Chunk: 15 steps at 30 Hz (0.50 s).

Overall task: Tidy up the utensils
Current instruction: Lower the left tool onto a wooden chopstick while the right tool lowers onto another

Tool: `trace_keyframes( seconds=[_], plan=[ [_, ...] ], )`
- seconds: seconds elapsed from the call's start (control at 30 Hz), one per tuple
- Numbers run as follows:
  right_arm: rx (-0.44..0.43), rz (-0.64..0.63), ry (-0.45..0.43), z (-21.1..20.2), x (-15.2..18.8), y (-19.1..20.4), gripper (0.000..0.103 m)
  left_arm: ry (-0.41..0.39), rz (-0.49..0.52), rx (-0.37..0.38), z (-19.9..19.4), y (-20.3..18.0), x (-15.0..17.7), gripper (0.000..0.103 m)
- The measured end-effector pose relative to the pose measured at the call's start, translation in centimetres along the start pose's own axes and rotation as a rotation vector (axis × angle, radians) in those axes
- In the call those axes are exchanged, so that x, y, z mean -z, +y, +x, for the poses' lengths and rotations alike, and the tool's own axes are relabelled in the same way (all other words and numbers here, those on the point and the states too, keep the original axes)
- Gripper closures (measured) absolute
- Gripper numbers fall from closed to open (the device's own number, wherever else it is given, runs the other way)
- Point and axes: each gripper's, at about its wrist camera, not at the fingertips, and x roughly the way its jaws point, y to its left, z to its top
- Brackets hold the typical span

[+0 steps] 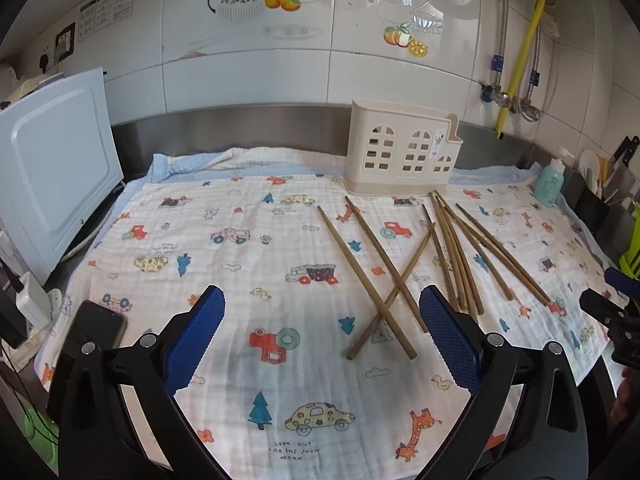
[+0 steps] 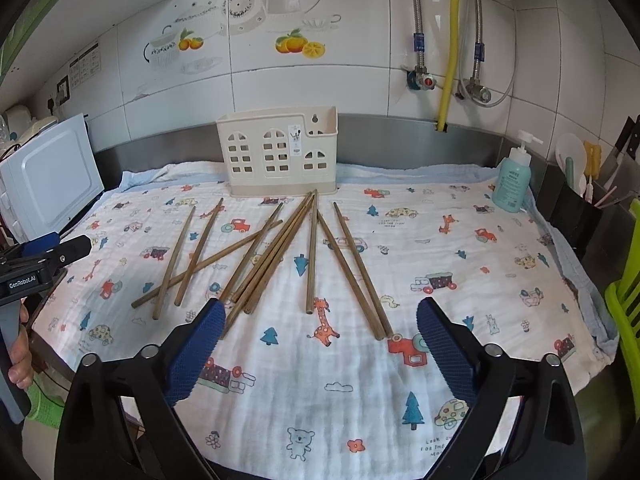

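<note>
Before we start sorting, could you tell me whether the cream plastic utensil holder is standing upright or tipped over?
Upright: the cream plastic utensil holder stands on its base at the cloth's far edge, open top facing up.

Home kitchen, tiled wall (image 2: 360,80), microwave (image 1: 56,184), knives (image 2: 624,148)

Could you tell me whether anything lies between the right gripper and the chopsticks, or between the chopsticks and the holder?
Nothing visible does. The right gripper is open above bare cloth, with the chopsticks loose just ahead. The cream utensil holder stands directly behind them, and only printed cloth lies between.
</note>
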Motion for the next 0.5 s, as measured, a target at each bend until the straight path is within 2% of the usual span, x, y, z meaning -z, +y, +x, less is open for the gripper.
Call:
trace_keyframes(
  seconds=[0.23, 0.37, 0.43, 0.47, 0.5],
  plan=[
    [-0.036, 0.006, 0.047, 2.3, 0.3, 0.0, 0.028, 0.058, -0.023, 0.02, 2.0, -0.3, 0.7, 0.008],
    [-0.049, 0.009, 0.063, 3.4, 0.3, -0.1, 0.03, 0.087, -0.029, 0.03, 3.1, -1.1, 1.2, 0.008],
    [-0.057, 0.014, 0.07, 3.9, 0.3, -0.2, 0.036, 0.098, -0.03, 0.022, 3.6, -1.5, 1.2, 0.008],
    [-0.065, 0.019, 0.075, 4.2, 0.3, -0.2, 0.036, 0.105, -0.037, 0.023, 3.8, -1.6, 1.3, 0.018],
    [-0.069, 0.021, 0.081, 4.5, 0.3, -0.2, 0.037, 0.122, -0.052, 0.04, 4.2, -1.7, 1.4, 0.021]
  ],
)
